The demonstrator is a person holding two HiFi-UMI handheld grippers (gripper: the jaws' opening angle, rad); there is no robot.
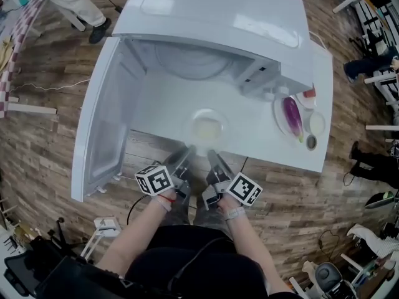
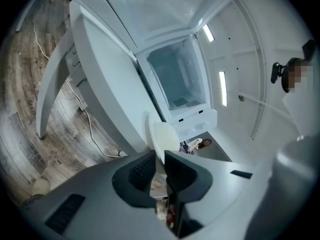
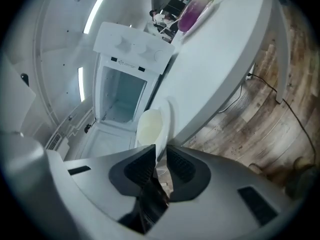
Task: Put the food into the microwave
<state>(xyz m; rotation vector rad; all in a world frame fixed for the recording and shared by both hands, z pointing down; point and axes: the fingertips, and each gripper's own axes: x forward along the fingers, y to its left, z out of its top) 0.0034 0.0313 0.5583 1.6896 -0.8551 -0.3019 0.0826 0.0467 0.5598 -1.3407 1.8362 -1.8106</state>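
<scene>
A white plate (image 1: pixel 207 128) of pale food rests on the white table (image 1: pixel 262 145) just before the open microwave (image 1: pixel 212 17). Its door (image 1: pixel 103 117) is swung wide to the left. My left gripper (image 1: pixel 187 152) and right gripper (image 1: pixel 212 155) meet at the plate's near rim, side by side. In the left gripper view the plate (image 2: pixel 164 136) stands edge-on with its rim between the jaws of the left gripper (image 2: pixel 159 164), and the microwave cavity (image 2: pixel 177 76) lies beyond. The right gripper (image 3: pixel 161 161) is shut on the rim of the same plate (image 3: pixel 150 126).
To the right of the microwave a second plate holds a purple eggplant (image 1: pixel 292 116), beside a small white bowl (image 1: pixel 317 123) and a small dark dish (image 1: pixel 311 142). A person's legs (image 1: pixel 75 2) stand at top left; chairs crowd the right edge.
</scene>
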